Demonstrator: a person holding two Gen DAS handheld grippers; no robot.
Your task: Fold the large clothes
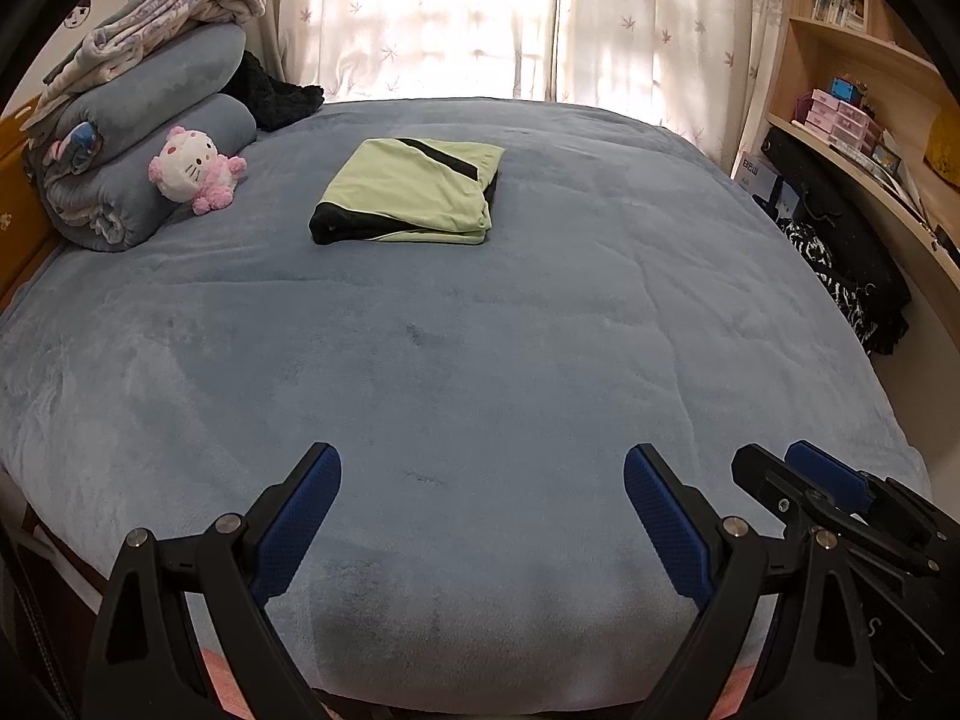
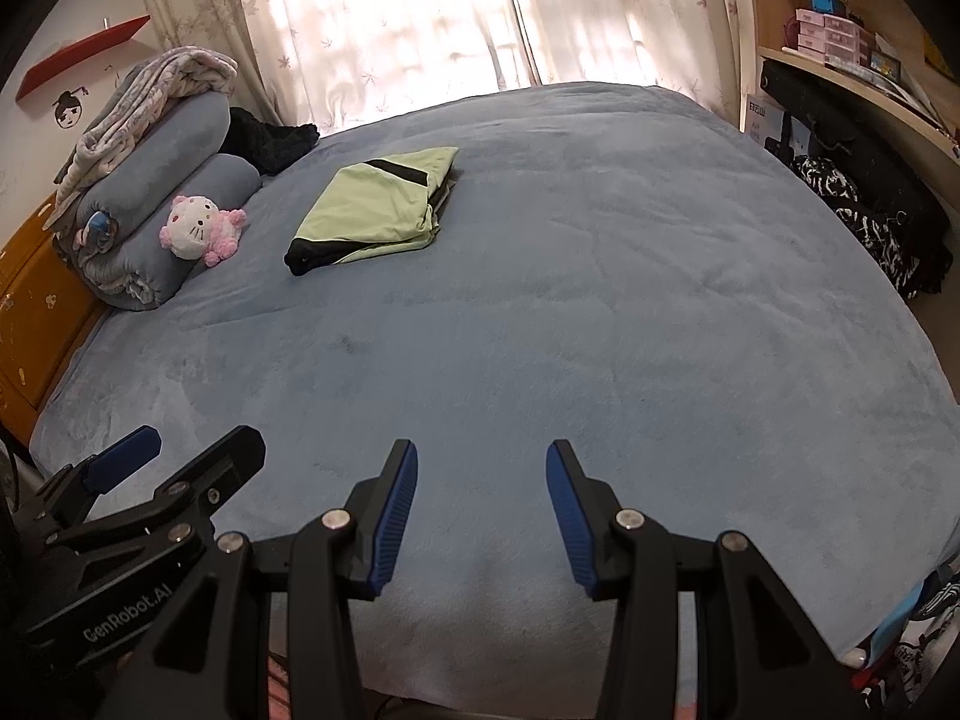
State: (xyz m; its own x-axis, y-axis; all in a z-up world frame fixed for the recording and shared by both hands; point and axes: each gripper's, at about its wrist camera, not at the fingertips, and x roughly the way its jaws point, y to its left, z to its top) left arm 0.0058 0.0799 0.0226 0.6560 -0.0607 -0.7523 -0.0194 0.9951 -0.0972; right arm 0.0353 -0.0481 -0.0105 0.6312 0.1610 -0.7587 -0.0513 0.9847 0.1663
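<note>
From the left: a pink plush cat (image 1: 195, 171) leans on rolled blankets (image 1: 150, 150); beside it the folded green garment (image 1: 414, 189) lies far up the blue bed (image 1: 480, 360), its long axis running away from us. Our left gripper (image 1: 483, 501) and right gripper (image 2: 480, 495) hang side by side at the near edge, jaws spread, pinching nothing. We judge the left the nearer.
</note>
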